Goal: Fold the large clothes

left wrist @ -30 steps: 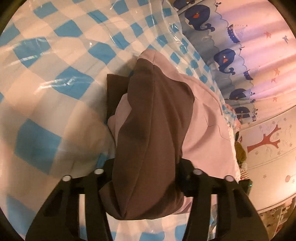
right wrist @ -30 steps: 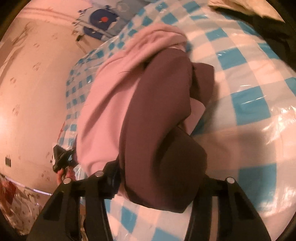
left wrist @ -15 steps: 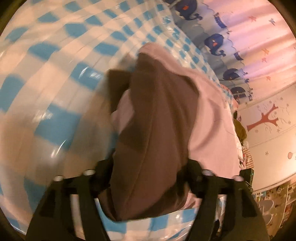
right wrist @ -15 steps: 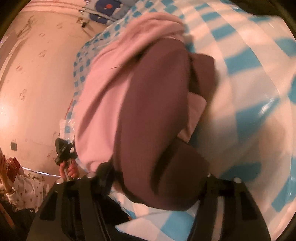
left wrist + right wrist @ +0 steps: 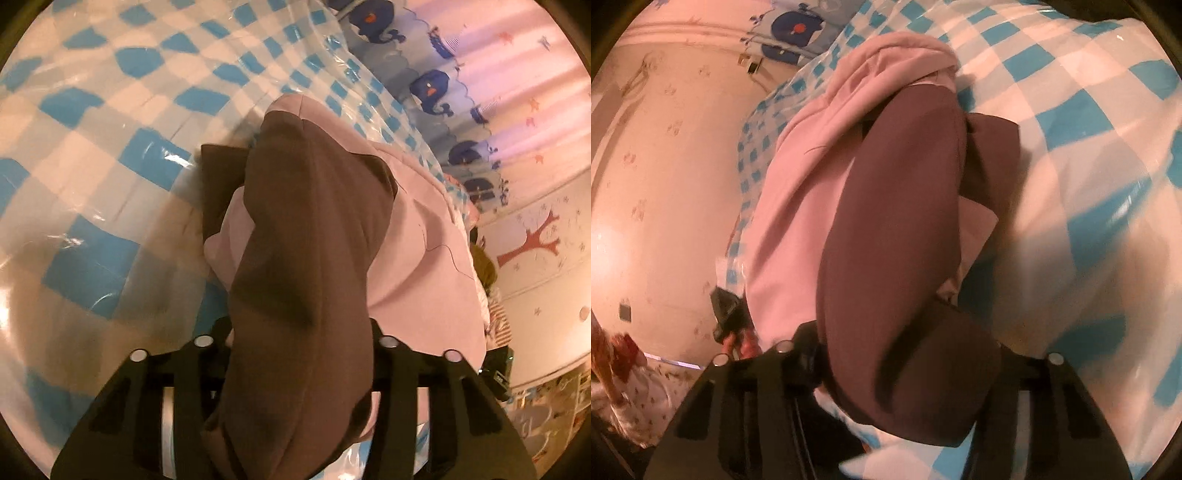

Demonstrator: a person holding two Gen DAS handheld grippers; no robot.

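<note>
Here I have a thick, soft garment, a sweatshirt (image 5: 417, 258) in pink with brown sleeves, and it lies on the worktop under a blue and white checked cover (image 5: 110, 147). I judge it light but bulky, with no stiffness, so any part I lift will sag and drag the rest; the plastic cover looks slippery and the cloth may slide on it.

The left gripper (image 5: 295, 373) has one brown sleeve (image 5: 314, 258) between its jaws, and they are closing on it. The right gripper (image 5: 901, 373) has the other brown sleeve (image 5: 897, 229) between its jaws, also closing. The best hold seems low on each sleeve, where the fabric is doubled.

In both views the long axis runs away from me, the hood (image 5: 897, 55) at the far end and the sleeves pointing back to my jaws
</note>
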